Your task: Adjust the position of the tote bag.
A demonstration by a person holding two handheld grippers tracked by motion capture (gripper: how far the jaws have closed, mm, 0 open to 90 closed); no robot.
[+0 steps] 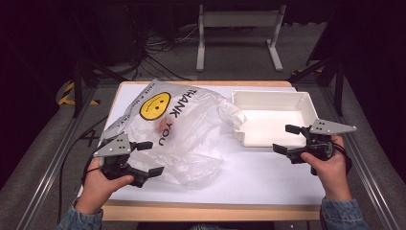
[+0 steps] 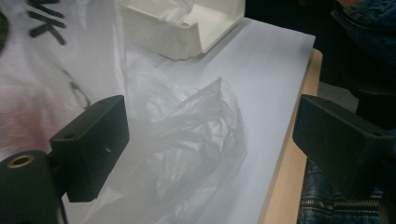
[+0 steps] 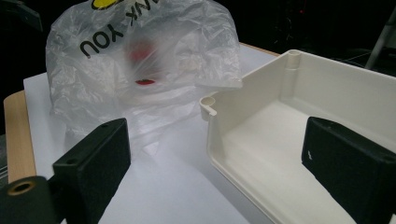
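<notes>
The left gripper [image 1: 146,158] is hovering at the near left of the table [image 1: 268,184], jaws spread wide and empty, with the near edge of the bag [image 1: 186,124] lying just beyond and between them. In the left gripper view the crumpled film [image 2: 196,135] is sitting loose between the jaws, not yet pinched. The bag is thin, soft plastic: light, slippery and easily torn, so it is probably best taken by a gathered fold or the rim, not by a single flat layer. Something reddish [image 3: 140,51] is showing blurred through the film; what it is cannot be told, but it will likely shift when the bag lifts. The right gripper [image 1: 291,139] is holding over the near edge of the tray [image 1: 306,103], jaws likewise wide apart and gripping nothing. The bag's far side is touching the tray's left corner.
</notes>
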